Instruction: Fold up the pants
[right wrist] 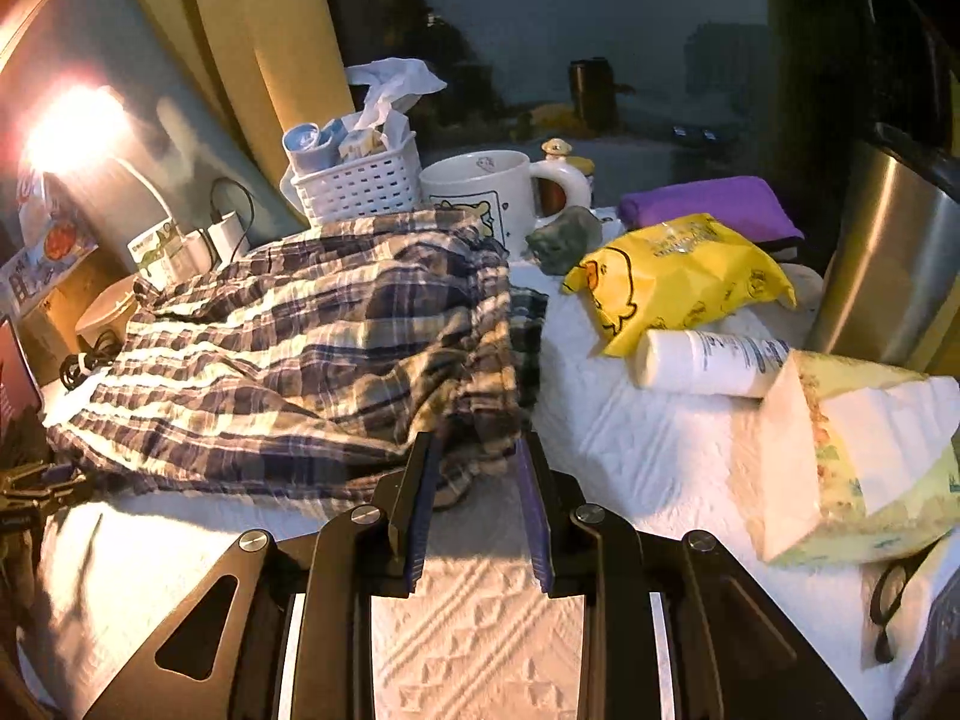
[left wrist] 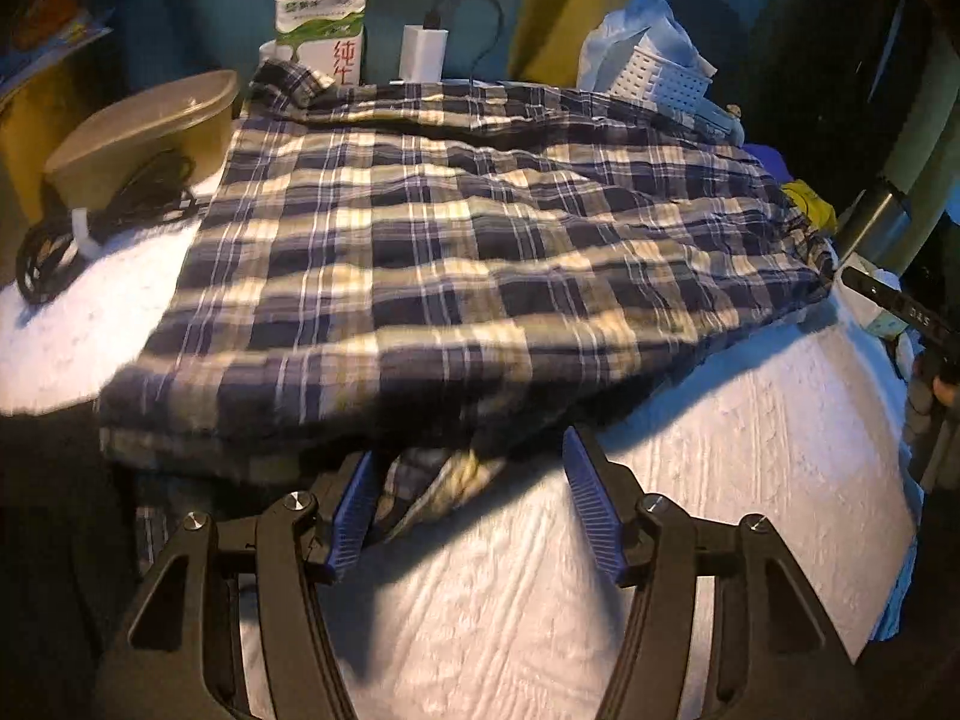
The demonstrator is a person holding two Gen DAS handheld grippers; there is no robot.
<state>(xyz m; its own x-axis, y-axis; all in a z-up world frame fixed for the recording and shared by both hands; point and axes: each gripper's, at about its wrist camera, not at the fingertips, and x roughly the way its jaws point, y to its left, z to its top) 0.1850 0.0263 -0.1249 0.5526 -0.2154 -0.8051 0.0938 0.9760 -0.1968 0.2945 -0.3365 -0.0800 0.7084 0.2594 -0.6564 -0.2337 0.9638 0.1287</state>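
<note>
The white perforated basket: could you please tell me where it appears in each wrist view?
Left wrist view: white perforated basket at upper right, behind the far edge of the plaid pants.
Right wrist view: basket at upper centre-left, behind the pants, left of the white mug.
Shared landmark: the white charger.

My pads [left wrist: 594, 504] are ribbed blue rubber on matt black plastic. The plaid pants [left wrist: 456, 252] are thin, crinkled cotton, lying on a white embossed, quilted cover [right wrist: 474, 630]. There's a brushed steel flask [right wrist: 882, 252], a glossy ceramic mug [right wrist: 480, 186], and a shiny yellow plastic packet [right wrist: 678, 276].
</note>
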